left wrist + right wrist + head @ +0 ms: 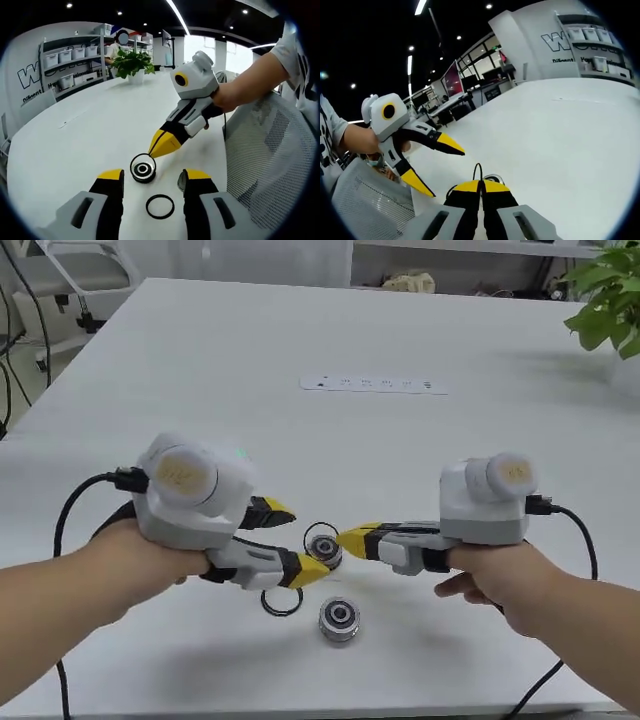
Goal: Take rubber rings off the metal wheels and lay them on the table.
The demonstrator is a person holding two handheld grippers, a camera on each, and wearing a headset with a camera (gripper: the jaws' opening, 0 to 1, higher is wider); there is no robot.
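1. The right claw (pixel 481 183) is pinching shut on a rubber ring (pixel 475 171), seemingly peeling it off the wheel (pixel 143 169) near the front edge of the counter (pixel 300 340).
2. The left claw (pixel 151 176) is standing wide open, with this wheel just ahead of it.
3. One free ring (pixel 282 602) is already lying on the counter, and the second wheel (pixel 340 620) is looking bare.

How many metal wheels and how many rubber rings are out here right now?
Metal wheels: 2
Rubber rings: 2, one lying loose, one on a wheel and pinched by the right tool
Total: 4
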